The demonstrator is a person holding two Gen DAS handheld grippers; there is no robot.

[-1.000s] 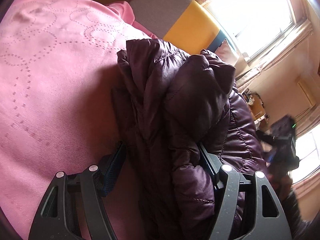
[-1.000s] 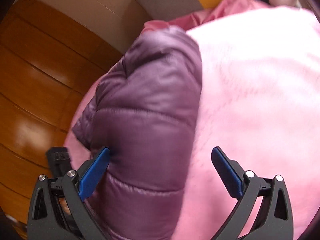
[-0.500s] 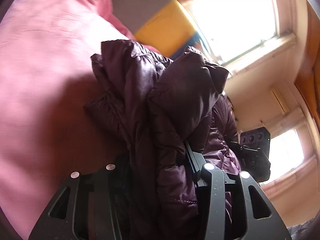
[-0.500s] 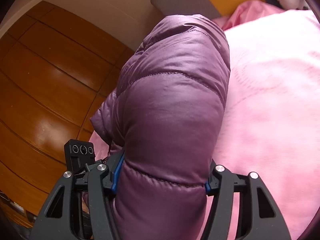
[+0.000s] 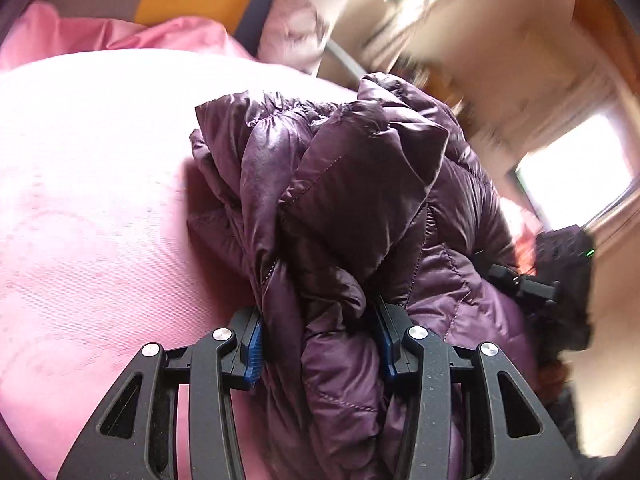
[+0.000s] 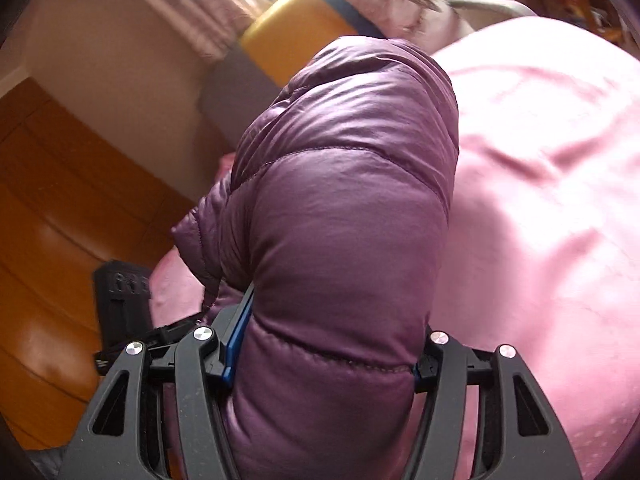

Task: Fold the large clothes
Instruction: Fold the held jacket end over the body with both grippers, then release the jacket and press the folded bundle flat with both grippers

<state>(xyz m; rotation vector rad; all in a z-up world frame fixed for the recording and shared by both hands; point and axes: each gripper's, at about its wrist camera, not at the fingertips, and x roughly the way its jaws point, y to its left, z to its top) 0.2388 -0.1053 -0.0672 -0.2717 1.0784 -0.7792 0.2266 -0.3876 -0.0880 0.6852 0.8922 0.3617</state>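
A dark purple quilted puffer jacket [image 5: 352, 200] is bunched up over the pink bedspread [image 5: 88, 184]. My left gripper [image 5: 320, 340] is shut on a thick fold of the jacket and holds it raised. My right gripper [image 6: 324, 352] is shut on another padded part of the same jacket [image 6: 344, 208], which fills the space between its fingers. The right gripper's black body shows at the right in the left wrist view [image 5: 560, 280]. The left gripper's body shows at the lower left in the right wrist view [image 6: 120, 304].
A yellow and grey headboard cushion [image 6: 296, 32] and a pale pillow [image 5: 300, 24] lie at the bed's far end. A wooden wardrobe [image 6: 60, 208] stands at the left in the right wrist view. Bright windows [image 5: 572, 172] lie beyond the bed.
Both grippers closed on the jacket and lifted it off the bed. Both views have swung towards the head of the bed.
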